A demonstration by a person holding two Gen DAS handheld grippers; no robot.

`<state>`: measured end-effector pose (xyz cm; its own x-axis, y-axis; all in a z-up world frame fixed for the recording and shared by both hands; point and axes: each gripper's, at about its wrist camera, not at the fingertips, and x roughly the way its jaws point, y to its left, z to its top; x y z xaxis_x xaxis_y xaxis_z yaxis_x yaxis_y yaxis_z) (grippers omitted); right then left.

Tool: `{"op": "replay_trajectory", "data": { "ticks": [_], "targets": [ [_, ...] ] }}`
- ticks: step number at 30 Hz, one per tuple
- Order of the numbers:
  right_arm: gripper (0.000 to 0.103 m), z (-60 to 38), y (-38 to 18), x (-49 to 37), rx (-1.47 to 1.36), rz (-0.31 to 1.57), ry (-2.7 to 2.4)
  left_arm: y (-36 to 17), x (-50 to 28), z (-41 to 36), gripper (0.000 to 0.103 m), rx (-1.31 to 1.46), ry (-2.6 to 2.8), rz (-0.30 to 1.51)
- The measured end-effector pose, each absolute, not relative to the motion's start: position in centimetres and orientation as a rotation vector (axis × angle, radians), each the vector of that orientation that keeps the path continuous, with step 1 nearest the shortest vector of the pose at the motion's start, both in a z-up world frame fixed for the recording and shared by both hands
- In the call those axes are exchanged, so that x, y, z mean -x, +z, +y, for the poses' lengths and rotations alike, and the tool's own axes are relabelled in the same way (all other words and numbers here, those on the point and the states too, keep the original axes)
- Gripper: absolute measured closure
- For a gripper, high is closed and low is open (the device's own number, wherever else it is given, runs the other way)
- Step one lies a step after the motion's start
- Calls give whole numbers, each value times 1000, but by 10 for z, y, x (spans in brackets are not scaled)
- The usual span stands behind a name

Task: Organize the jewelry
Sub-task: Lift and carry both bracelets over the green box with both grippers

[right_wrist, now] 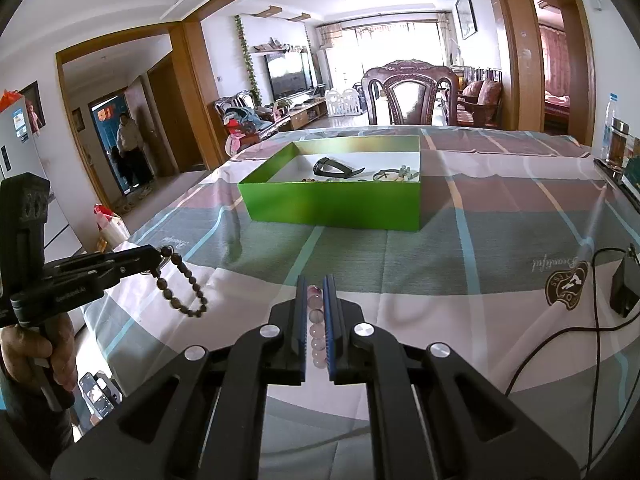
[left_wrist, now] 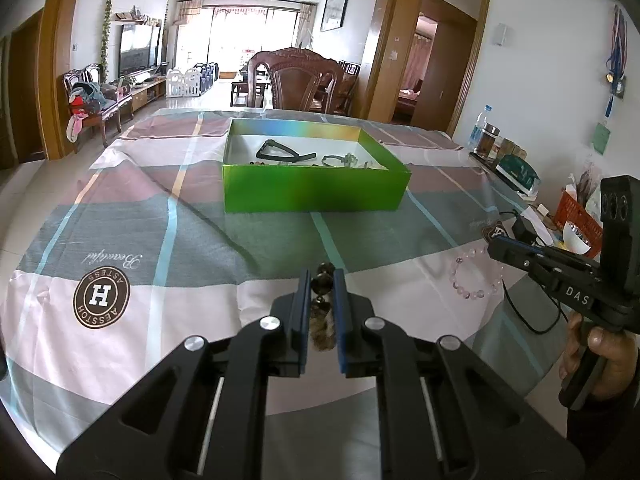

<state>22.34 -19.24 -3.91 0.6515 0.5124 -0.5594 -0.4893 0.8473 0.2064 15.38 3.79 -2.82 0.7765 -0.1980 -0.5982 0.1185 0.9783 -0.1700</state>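
Note:
A green open box (left_wrist: pixel 316 190) (right_wrist: pixel 336 208) stands mid-table, holding a black band (left_wrist: pixel 280 152) (right_wrist: pixel 334 169) and several small jewelry pieces. My left gripper (left_wrist: pixel 323 276) is shut on a dark brown bead bracelet (left_wrist: pixel 323 308), which hangs from its tip above the cloth in the right wrist view (right_wrist: pixel 186 284). My right gripper (right_wrist: pixel 316 282) is shut on a pale pink bead bracelet (right_wrist: pixel 316 328); in the left wrist view its loop (left_wrist: pixel 476 276) hangs beside the right gripper's tip (left_wrist: pixel 494 246). Both grippers are held short of the box's near wall.
A checked cloth (left_wrist: pixel 160 248) covers the table. A black cable (right_wrist: pixel 568 340) and small adapter (right_wrist: pixel 624 288) lie at the right. Bottles, a red basket (left_wrist: pixel 580 216) and clutter line the right edge. A wooden chair (left_wrist: pixel 296 80) stands behind the table. A person (right_wrist: pixel 130 152) stands in a far doorway.

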Motion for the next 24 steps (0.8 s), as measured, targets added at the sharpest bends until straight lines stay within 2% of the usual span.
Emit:
{"op": "replay_trajectory", "data": {
  "ticks": [13,19,24],
  "targets": [
    [95,-188,-35,-230,-20,644,579,-27,-160,36,92,115,-174,660],
    [95,-176,-3,-258,7,585,602,11,-189,36,92,78,-175,613],
    [95,-153,26,-320,35,553,596,45,-253,36,92,75,-194,611]
  ]
}}
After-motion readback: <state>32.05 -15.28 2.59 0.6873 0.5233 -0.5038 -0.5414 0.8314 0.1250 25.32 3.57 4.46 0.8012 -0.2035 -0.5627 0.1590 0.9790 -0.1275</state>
